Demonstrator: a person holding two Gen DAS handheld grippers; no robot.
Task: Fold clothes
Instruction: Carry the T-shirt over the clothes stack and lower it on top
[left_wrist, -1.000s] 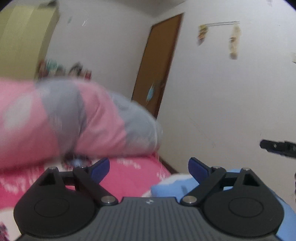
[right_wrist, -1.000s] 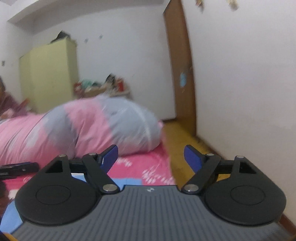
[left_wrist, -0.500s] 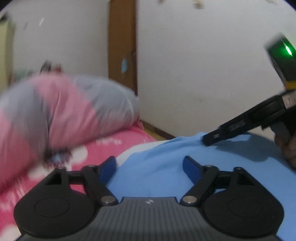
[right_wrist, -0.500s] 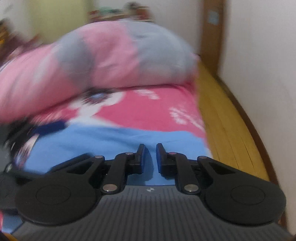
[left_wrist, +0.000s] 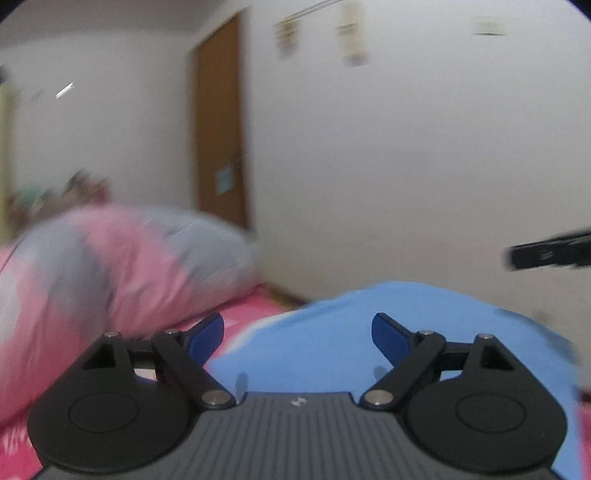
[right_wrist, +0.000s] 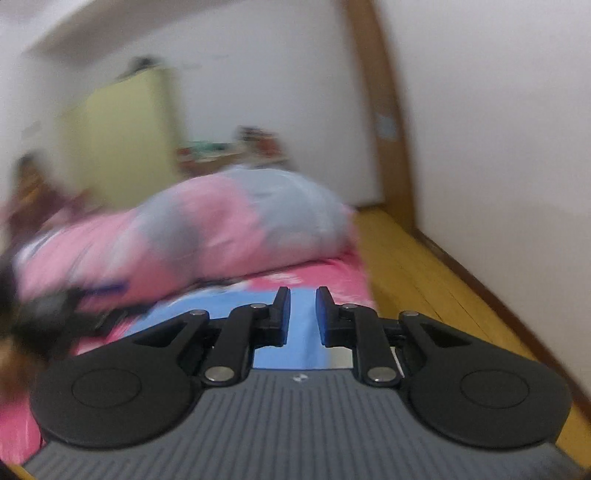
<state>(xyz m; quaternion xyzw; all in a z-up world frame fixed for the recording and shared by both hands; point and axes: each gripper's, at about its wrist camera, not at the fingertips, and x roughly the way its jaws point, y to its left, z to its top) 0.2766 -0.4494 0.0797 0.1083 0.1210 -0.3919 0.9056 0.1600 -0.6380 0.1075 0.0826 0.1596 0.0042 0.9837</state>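
The blue garment (left_wrist: 388, 332) lay on the pink bed sheet (right_wrist: 314, 271), in front of the pink-and-grey quilt (right_wrist: 221, 225) heaped farther up the bed. The left gripper (left_wrist: 297, 332) hovered over the garment with its 2 fingers spread wide, nothing between them. The right gripper (right_wrist: 303, 314) sat above the garment's near edge, its 2 fingers narrowly apart and opening; whether cloth was pinched could not be told.
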